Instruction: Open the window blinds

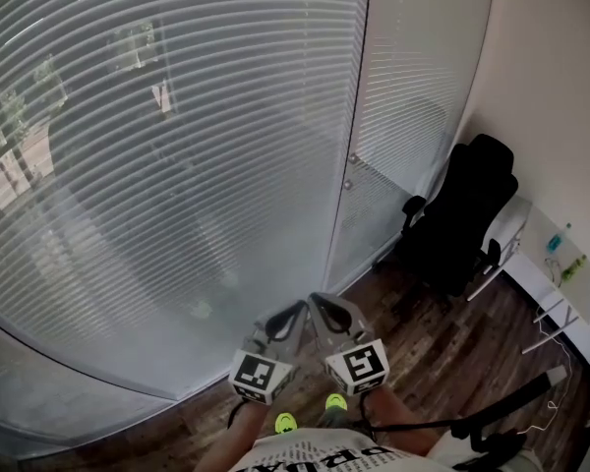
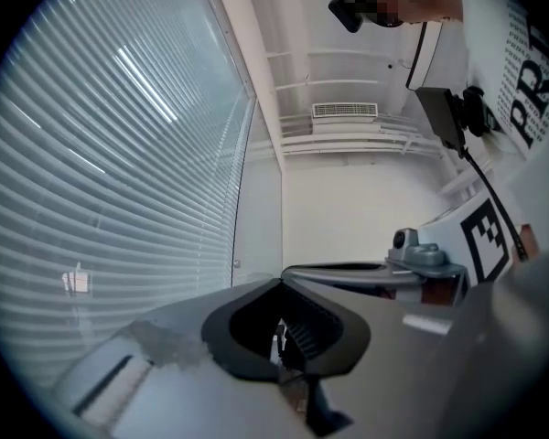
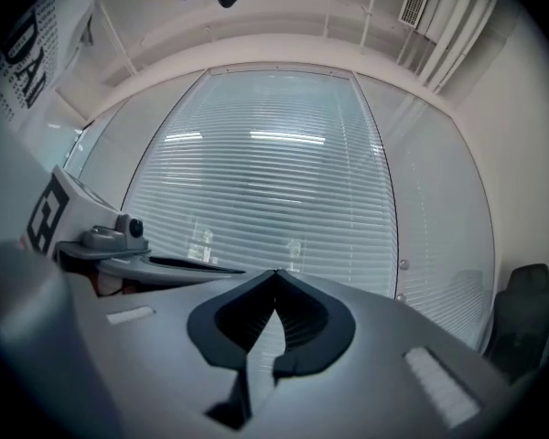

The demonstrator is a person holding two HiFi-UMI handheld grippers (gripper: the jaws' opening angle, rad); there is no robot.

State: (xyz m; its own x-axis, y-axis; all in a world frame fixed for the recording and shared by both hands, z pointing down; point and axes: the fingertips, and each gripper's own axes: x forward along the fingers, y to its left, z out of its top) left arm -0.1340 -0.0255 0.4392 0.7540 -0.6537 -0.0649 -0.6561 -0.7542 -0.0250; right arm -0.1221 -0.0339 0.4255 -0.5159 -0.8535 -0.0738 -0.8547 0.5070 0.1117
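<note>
L gripper [image 2: 279, 282] is sitting w/ jaws pressed together at the tips, nothing btwn them. R gripper [image 3: 276, 271] is showing the same: jaws together, empty. In head view both are lying side by side, tips nearly touching, w/ the person's shoes [image 1: 286, 423] at 6 o'clock. Blinds [image 1: 157, 146] are hanging ahead, filling everything from 9 to 12 o'clock, well apart from both tips. Slats are lying turned down, letting only dim shapes through. R gripper is facing the blinds straight on; L gripper is looking at a white wall [image 2: 348, 208], blinds at its 9 o'clock. Door knobs [image 1: 352, 160] are showing at 1 o'clock, black chair [image 1: 462, 214] at 2 o'clock, white desk [image 1: 560, 264] at 3 o'clock, on wood floor [image 1: 452, 352].
</note>
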